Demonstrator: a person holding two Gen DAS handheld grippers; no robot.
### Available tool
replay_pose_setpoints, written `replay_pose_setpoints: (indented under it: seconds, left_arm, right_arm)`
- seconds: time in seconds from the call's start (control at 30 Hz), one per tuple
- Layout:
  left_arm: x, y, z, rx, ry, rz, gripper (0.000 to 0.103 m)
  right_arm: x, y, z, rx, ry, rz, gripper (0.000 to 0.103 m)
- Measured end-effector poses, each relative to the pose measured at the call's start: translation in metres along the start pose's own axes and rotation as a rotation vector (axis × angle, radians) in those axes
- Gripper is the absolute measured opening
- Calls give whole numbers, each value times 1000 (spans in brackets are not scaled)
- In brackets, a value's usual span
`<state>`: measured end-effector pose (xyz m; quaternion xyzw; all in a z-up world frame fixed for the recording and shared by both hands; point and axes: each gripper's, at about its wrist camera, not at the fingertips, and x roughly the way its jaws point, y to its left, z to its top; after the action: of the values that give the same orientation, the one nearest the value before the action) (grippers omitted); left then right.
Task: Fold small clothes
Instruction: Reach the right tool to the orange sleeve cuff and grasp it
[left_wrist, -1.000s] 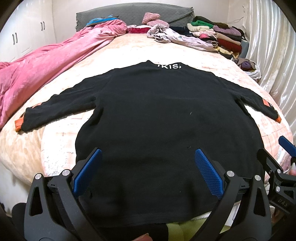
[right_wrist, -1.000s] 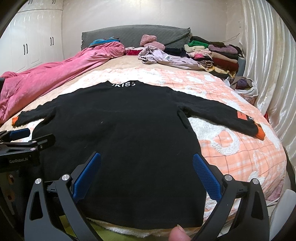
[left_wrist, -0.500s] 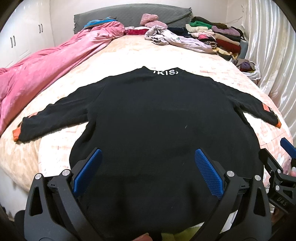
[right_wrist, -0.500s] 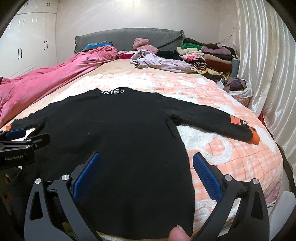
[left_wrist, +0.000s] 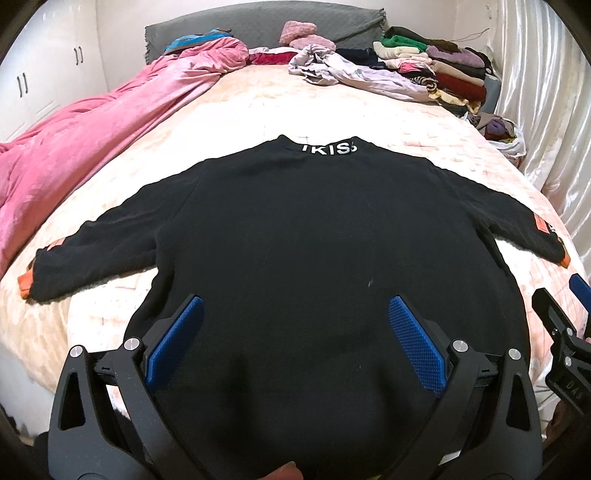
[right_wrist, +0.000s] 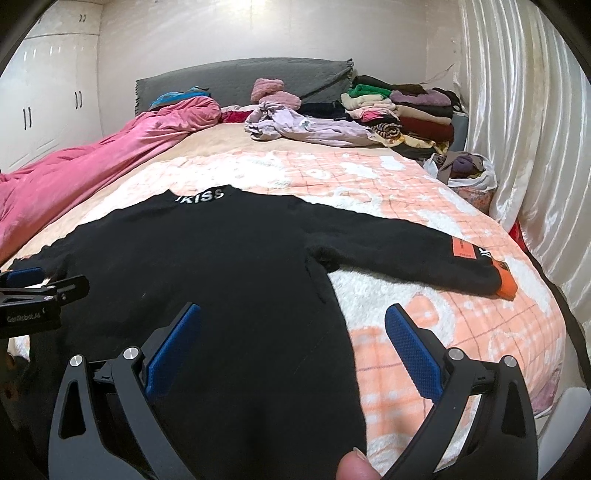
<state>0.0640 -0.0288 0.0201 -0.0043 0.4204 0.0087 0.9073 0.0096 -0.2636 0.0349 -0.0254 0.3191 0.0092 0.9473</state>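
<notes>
A black long-sleeved sweater (left_wrist: 314, 240) with white lettering at the collar and orange cuffs lies flat, back up, on the bed, both sleeves spread out. It also shows in the right wrist view (right_wrist: 207, 266). My left gripper (left_wrist: 295, 343) is open and empty, hovering over the hem at the middle. My right gripper (right_wrist: 291, 350) is open and empty over the sweater's right hem edge. Each gripper shows at the edge of the other's view.
A pink duvet (left_wrist: 92, 147) lies along the bed's left side. Loose lilac clothes (left_wrist: 343, 74) and a stack of folded clothes (left_wrist: 436, 70) sit at the head of the bed. A white curtain (right_wrist: 524, 147) hangs on the right.
Both grippers have moved forward and slightly up over the sweater. The sweater has not moved. Both grippers stay open.
</notes>
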Motion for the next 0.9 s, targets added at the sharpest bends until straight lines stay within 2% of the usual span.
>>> replay_pose_setpoints:
  seconds: [0.6,0.9]
  left_arm:
    - [33,1,37,-33,29,-25,94]
    - [53,-13,58,-19,42,-67,94]
  right_arm:
    - [39,-21,23,13,-10,-43,99]
    - [62,-53,36,63,-4,-105,99]
